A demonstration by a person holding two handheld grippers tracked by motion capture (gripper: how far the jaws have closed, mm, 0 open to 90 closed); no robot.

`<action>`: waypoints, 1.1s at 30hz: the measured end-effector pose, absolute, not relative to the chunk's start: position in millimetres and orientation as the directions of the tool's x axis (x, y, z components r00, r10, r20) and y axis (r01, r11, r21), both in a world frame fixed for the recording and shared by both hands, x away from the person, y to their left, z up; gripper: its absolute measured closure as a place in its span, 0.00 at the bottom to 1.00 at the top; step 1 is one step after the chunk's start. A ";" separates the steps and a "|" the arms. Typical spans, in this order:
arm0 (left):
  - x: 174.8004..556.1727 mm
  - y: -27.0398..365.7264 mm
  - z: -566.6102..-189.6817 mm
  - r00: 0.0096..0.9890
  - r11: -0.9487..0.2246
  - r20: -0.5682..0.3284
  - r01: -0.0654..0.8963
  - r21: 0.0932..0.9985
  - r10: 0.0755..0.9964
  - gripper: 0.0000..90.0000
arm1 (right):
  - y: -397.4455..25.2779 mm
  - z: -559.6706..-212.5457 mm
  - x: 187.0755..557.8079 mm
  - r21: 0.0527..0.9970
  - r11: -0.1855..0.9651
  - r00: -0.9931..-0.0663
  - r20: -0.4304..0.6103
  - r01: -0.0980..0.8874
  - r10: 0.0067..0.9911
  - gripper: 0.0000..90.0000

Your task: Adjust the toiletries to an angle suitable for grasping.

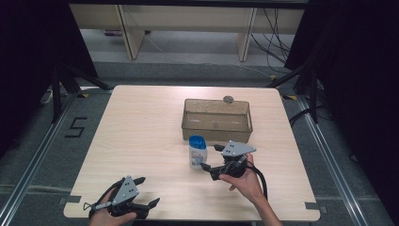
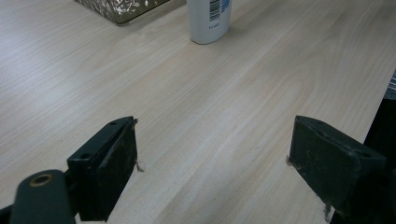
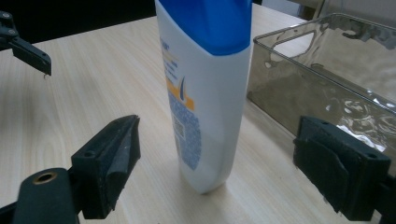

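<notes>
Here both claws gape, the right claw (image 3: 215,154) flanking the top-cropped bottle (image 3: 205,93).

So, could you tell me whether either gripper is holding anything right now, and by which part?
Nothing is held. The right gripper is open around the bottle without touching it; the left gripper is open over bare table.

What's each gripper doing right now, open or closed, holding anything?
Left gripper: open, holding nothing.
Right gripper: open, jaws either side of the bottle, not gripping.

A white bottle (image 3: 205,107) with blue cap and blue-orange label; smoky clear bin (image 1: 217,126); pale woodgrain table (image 1: 141,132).
</notes>
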State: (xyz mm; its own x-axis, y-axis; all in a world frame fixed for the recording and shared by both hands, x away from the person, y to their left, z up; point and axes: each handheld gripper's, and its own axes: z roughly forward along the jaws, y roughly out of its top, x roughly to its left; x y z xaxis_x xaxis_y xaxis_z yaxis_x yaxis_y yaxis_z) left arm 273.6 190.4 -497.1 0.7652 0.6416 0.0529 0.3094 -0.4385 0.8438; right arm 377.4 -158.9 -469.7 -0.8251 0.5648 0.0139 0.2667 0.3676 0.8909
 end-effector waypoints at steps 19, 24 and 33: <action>273.8 190.9 -496.7 0.765 -0.445 0.061 0.306 0.842 0.641 0.16 | -142.9 -469.6 389.2 0.900 0.364 -0.839 0.004 0.240 0.544 0.18; 274.3 191.5 -496.2 0.765 -0.451 0.071 0.299 0.841 0.640 0.16 | -138.7 -471.9 394.1 0.915 0.311 -0.841 0.054 0.258 0.539 0.18; 273.7 190.3 -497.0 0.765 -0.440 0.057 0.307 0.844 0.642 0.16 | -135.0 -472.9 398.6 0.920 0.307 -0.844 0.044 0.242 0.535 0.17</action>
State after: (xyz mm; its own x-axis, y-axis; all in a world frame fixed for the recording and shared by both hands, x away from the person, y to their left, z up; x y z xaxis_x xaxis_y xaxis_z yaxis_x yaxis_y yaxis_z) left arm 273.7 190.3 -497.0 0.7646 0.6420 0.0568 0.3067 -0.4400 0.8440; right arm 398.6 -135.0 -472.9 -0.8439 0.5347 0.0435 0.2420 0.3070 0.9204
